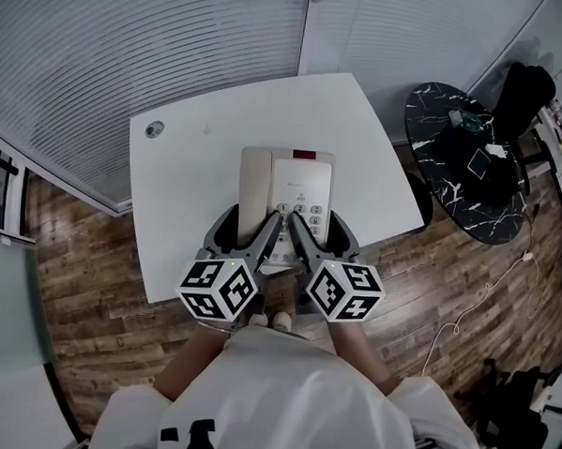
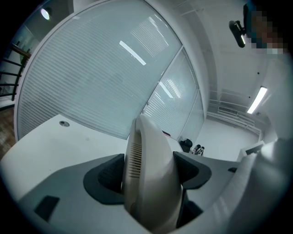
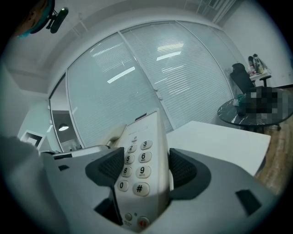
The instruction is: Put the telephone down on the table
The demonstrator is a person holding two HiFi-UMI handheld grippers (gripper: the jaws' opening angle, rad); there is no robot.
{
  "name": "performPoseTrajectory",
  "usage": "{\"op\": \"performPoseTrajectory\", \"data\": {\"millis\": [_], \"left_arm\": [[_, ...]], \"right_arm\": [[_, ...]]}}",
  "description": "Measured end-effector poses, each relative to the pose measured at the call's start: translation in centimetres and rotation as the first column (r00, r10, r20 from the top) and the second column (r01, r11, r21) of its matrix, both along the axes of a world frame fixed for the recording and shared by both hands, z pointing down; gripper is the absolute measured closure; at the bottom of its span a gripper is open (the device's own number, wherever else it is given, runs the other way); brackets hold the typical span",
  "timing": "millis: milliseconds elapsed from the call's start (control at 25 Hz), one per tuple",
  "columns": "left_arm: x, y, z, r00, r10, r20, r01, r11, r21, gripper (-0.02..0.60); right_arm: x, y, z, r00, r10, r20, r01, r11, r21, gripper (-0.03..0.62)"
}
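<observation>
Cream handset (image 2: pixel 151 183) pinched in L claw (image 1: pixel 246 234) | R claw (image 1: pixel 320 240) pinching telephone (image 3: pixel 139 155), keypad side

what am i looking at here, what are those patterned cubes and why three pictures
No robot: a person holds a hand-held gripper in each hand; the cubes are part of those. One picture is from a camera on the person's head, looking down; the other two from cameras riding on each hand-held gripper. The left hand-held gripper clamps the telephone at its handset, the right hand-held gripper at its keypad, above a white table. Whether it touches the table I cannot tell.
</observation>
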State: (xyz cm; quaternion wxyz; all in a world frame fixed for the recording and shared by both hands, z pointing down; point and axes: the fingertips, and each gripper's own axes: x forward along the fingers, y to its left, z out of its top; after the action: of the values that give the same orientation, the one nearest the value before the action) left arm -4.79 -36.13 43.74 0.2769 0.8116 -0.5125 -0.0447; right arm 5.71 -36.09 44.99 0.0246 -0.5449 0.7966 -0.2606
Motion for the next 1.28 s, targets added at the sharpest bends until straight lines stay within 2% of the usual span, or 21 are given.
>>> {"op": "performPoseTrajectory", "data": {"millis": [1280], "left_arm": [[0.0, -1.6, 5.8, 1.000, -0.008, 0.027, 0.013, 0.988, -0.155, 0.247]], "right_arm": [[-0.2, -1.6, 5.9, 1.000, -0.014, 0.016, 0.016, 0.988, -0.156, 0.270]]}}
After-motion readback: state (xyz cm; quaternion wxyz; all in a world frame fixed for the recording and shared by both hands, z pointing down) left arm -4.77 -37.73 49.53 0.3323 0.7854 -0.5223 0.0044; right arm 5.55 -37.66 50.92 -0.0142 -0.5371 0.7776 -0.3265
